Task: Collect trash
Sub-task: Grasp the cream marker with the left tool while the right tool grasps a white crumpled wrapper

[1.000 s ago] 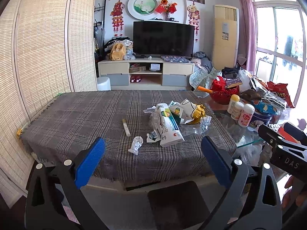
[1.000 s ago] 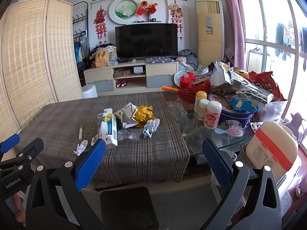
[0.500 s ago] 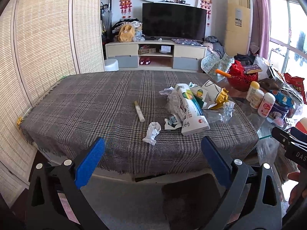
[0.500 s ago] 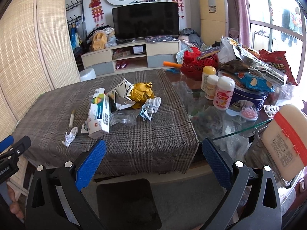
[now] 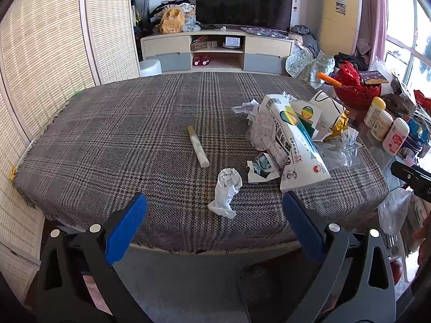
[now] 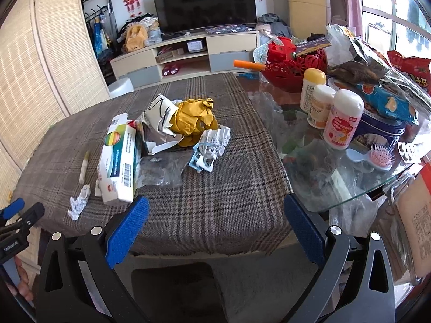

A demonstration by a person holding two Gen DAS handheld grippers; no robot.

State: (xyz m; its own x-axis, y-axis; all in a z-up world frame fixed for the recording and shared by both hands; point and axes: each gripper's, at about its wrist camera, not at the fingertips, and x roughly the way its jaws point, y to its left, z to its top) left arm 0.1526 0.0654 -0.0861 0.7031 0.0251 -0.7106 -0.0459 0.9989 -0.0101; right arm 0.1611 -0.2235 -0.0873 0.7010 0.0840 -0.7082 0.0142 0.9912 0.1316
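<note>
I see a plaid-covered table (image 5: 113,140) filling both views, its grey checked cloth reaching the near edge; on its right side a bare glass top (image 6: 350,177) carries a red basket (image 6: 296,64) and 3 bottles (image 6: 342,118); the trash sits in a cluster on the cloth, with a long white carton (image 5: 293,145) lying flat, a crumpled yellow wrapper (image 6: 194,121) touching torn white packaging behind it, clear plastic film (image 6: 159,172) beside the carton, and a small blue-and-white wrapper (image 6: 207,150) just right of that film; apart from the pile, toward my left, a slim cream tube (image 5: 198,149) lies alone, and a crumpled white paper ball (image 5: 226,191) rests nearest the table's front edge; my left gripper (image 5: 214,220) hangs just short of that edge with its blue pads spread wide and nothing between them, lined up with the paper ball; my right gripper (image 6: 215,222) is likewise spread and bare, facing the cloth below the film.
</note>
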